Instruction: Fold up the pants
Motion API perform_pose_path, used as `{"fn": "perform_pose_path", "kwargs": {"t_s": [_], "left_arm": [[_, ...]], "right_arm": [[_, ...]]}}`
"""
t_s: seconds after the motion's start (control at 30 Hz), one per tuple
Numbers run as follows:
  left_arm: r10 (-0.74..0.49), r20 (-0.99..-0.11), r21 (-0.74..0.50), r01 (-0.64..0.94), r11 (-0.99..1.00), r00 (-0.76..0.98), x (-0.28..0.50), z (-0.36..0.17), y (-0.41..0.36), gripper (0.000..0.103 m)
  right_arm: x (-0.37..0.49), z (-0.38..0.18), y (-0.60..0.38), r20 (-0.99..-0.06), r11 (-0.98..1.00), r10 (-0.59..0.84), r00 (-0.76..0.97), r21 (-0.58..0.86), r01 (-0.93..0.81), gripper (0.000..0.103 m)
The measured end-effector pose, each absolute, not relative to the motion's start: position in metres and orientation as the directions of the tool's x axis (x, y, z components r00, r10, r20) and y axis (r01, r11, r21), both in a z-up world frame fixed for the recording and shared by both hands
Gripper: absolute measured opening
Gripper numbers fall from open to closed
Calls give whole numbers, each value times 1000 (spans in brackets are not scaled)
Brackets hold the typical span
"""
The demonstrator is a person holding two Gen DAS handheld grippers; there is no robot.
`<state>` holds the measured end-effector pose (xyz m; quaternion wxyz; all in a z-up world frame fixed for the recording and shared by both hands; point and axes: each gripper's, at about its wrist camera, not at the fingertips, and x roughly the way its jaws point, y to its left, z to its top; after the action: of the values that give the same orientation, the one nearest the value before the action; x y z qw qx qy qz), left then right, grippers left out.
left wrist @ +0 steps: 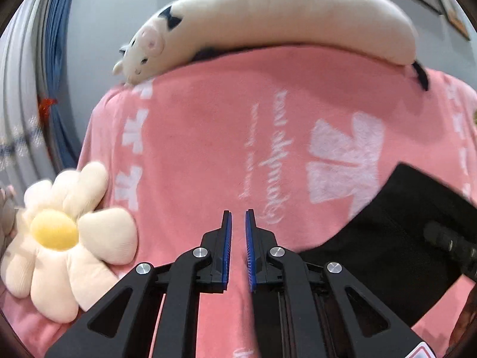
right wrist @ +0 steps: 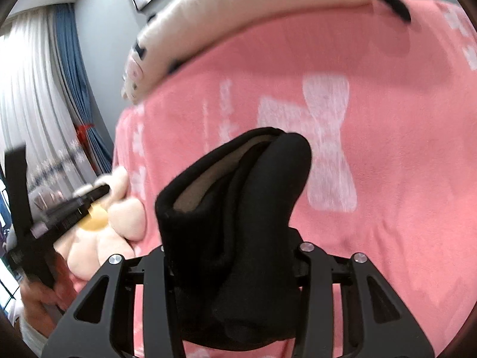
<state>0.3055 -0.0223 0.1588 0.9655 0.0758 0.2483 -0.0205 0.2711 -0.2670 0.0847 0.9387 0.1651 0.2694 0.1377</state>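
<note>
Has the black pants (right wrist: 235, 197) bunched between the jaws of the right gripper (right wrist: 232, 247) low over the pink blanket (right wrist: 387, 125), probably for laying down, grip unclear because cloth hides the pads; holds the left gripper (left wrist: 238, 219) nearly closed and empty, out of the way.

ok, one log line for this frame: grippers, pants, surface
left gripper: shut, empty | right gripper: black pants bunched between its fingers | surface: pink blanket | nearby: flower plush

black pants, all bundled up

pants (right wrist: 238, 208) folded into a thick wad; tan lining showing at the top; standing upright above the pink blanket (right wrist: 387, 179); soft, a bit blurry
</note>
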Motion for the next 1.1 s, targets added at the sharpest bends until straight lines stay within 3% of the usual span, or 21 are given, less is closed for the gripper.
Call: {"fn": "perform_pose_path", "kwargs": {"t_s": [0.07, 0.17, 0.23, 0.3, 0.4, 0.47, 0.6, 0.63, 0.67, 0.77, 0.87, 0.93, 0.97, 1.03, 1.07, 1.1], "left_arm": [[-17, -601, 58, 65, 996, 799, 328, 130, -9, 64], [-149, -797, -141, 59, 988, 586, 347, 55, 20, 63], [-275, -851, -293, 31, 956, 448, 340, 4, 35, 63], [-354, -858, -387, -16, 922, 372, 336, -31, 39, 63], [-510, -806, -557, -93, 826, 299, 342, -66, 27, 63], [-592, -760, -636, -117, 763, 268, 344, -81, 10, 72], [-574, -756, -617, -48, 786, 316, 343, -83, -23, 67], [-583, -754, -621, -41, 782, 304, 346, -86, -28, 38], [-593, -751, -630, -47, 775, 291, 350, -90, -29, 20], [-635, -715, -673, -42, 739, 293, 366, -79, -23, 15], [-620, -685, -648, 68, 759, 383, 379, -24, -8, 15], [-564, -713, -581, 99, 808, 417, 389, 2, 3, 16], [-530, -735, -548, 89, 832, 422, 392, 5, 8, 17], [-445, -811, -459, 59, 887, 379, 394, -14, 16, 24], [-411, -852, -418, 50, 907, 325, 393, -31, 17, 27], [-365, -893, -374, 20, 927, 262, 386, -50, 17, 30]], "right_arm": [[274, 34, -274, -573, 970, 166, 802, 242, -28, 66], [256, -17, -297, -681, 983, -128, 721, 7, 181, 68], [236, -24, -321, -678, 972, -127, 724, 60, 227, 68], [237, -17, -336, -686, 965, -21, 727, 176, 194, 83], [257, -11, -341, -695, 972, 22, 719, 183, 146, 86], [267, -14, -347, -703, 970, 27, 710, 191, 151, 89], [306, -52, -364, -787, 953, 125, 604, 264, 146, 87], [311, -62, -366, -783, 929, 197, 590, 341, 143, 77], [312, -66, -368, -777, 908, 225, 588, 386, 164, 69], [307, -49, -364, -697, 847, 330, 636, 516, 126, 35], [300, -29, -339, -617, 809, 406, 674, 586, 49, 35], [293, -36, -322, -600, 792, 435, 671, 609, 31, 36], [291, -47, -316, -616, 801, 429, 660, 598, 37, 40], [281, -74, -305, -729, 888, 288, 621, 446, 111, 54], [272, -76, -305, -729, 894, 262, 632, 430, 126, 64], [260, -69, -307, -706, 884, 256, 660, 447, 136, 63]]}}
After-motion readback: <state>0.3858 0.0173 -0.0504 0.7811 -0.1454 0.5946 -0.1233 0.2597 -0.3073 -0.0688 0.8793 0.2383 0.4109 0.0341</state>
